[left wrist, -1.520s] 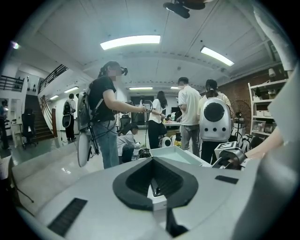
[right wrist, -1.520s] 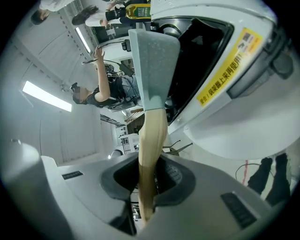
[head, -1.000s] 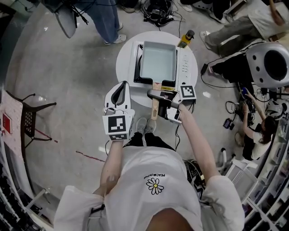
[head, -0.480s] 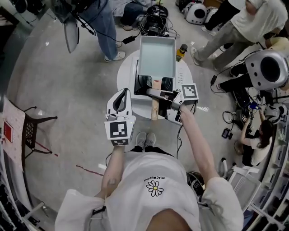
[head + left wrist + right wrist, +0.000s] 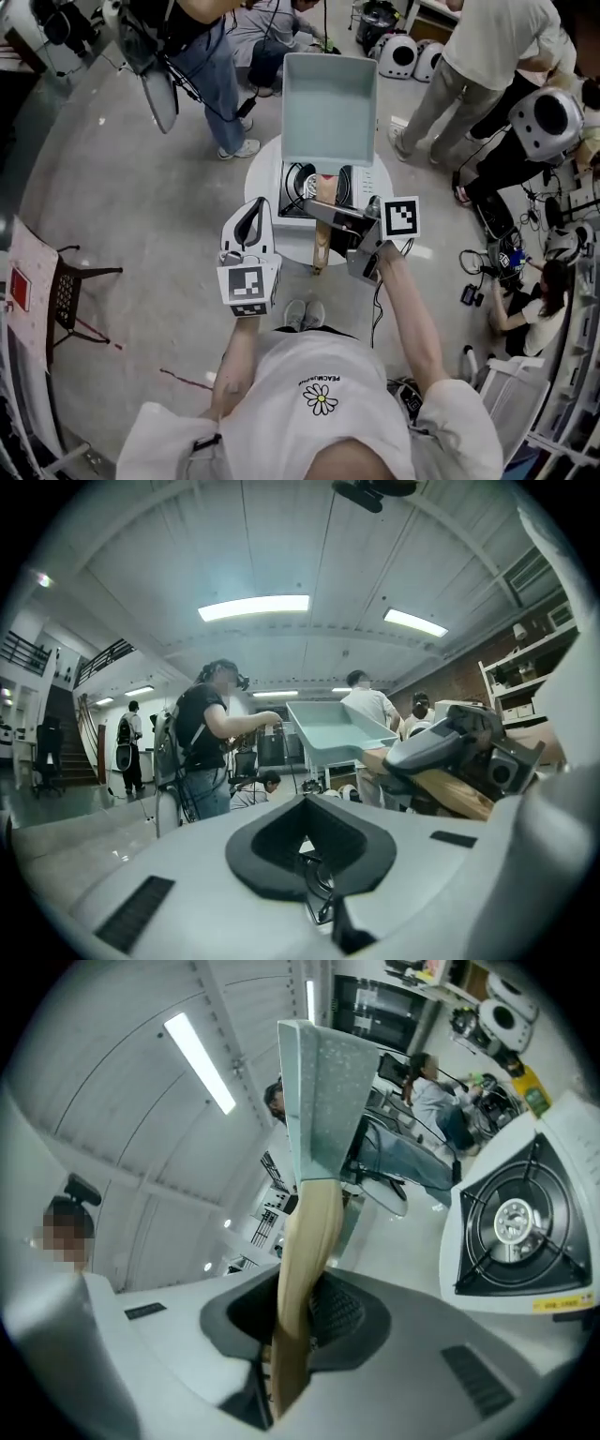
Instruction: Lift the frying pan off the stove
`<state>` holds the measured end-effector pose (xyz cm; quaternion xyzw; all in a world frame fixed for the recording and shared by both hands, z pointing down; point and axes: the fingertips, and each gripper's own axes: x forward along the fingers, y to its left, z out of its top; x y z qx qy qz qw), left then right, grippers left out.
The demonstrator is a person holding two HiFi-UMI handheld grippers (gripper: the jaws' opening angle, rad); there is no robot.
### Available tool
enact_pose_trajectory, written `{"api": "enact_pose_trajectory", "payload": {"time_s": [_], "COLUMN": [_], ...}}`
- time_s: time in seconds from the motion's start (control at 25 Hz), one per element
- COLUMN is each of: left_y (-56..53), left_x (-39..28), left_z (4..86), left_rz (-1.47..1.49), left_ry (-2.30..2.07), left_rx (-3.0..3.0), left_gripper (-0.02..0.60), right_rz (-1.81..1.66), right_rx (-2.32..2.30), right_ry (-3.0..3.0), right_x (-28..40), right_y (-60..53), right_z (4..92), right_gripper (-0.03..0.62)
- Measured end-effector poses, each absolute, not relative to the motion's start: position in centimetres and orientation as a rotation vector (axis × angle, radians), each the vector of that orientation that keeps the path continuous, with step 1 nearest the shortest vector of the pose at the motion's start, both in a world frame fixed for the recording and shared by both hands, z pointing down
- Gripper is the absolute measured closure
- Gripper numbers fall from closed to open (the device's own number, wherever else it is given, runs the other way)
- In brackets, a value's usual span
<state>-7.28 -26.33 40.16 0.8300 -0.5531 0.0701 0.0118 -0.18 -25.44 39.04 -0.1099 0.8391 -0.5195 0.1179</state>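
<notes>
Right hand-held gripper (image 5: pixel 325 221) outstretched, clamping frying pan (image 5: pixel 329 108) handle, pan aloft.

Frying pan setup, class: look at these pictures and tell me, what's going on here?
A person holds a gripper in each hand. The right gripper is clamped on the wooden handle of the pale rectangular frying pan, which is raised clear of the stove. The stove sits on a round white table. The left gripper is shut and empty, off to the side.
</notes>
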Motion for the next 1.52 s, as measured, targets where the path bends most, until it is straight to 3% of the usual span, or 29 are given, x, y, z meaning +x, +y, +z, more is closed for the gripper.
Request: {"api": "enact_pose_trajectory", "payload": {"time_s": [0.6, 1.52], "left_y": [-22.2, -22.5], "left_x": [-6.9, -6.3], "left_z": [38.7, 36.6], "left_rz": [0.146, 0.155], "left_ry": [-1.770, -1.761], "left_rx": [2.655, 2.679], "left_gripper": [0.583, 0.583], "right_rz": [-0.964, -0.905], "right_rx": [-0.419, -0.336], "right_ry": [2.785, 2.775], "right_x": [1.7, 1.2], "right_y": [-16.7, -14.9], "right_z": [37.8, 36.4], "right_gripper": [0.520, 0.519]}}
